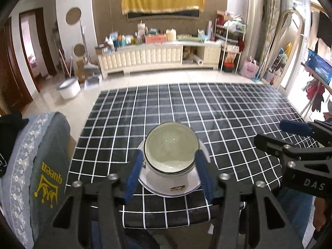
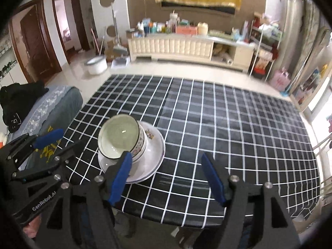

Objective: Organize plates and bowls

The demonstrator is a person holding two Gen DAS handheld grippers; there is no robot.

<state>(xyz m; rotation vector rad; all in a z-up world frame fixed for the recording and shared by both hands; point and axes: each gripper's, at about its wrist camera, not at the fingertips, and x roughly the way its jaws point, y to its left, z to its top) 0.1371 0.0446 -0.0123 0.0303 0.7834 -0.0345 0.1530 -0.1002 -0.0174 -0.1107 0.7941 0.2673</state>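
Left tongs point(image 1: 169, 174) spread, blue pads either side of the bowl stack but not pressing on it – released, nothing held. Right tongs point(image 2: 169, 178) also released, wide, only checked cloth between the pads; they sit just right of the stack.

Status: looks near done. 2 nested bowls point(image 1: 170, 148) (could be more, rims are hard to count) sit inside each other on stacked plates point(image 1: 172, 188) – I read 2 from the doubled rim, not certain. The whole stack stands near the front edge of the surface point(image 1: 228, 112), toward its left side, next to the grey cushion point(image 1: 41, 166). No other crockery visible anywhere on the cloth, so I'd judge nothing is left to collect; at most a nudge to straighten.

Orientation: bowls mouth up, stack axis vertical. In the right wrist view the bowls point(image 2: 122, 138) sit off-centre on the plates point(image 2: 153, 145), shifted toward the left rim, and appear to lean left – may just be fisheye. Plates lie flat, no long axis (round).
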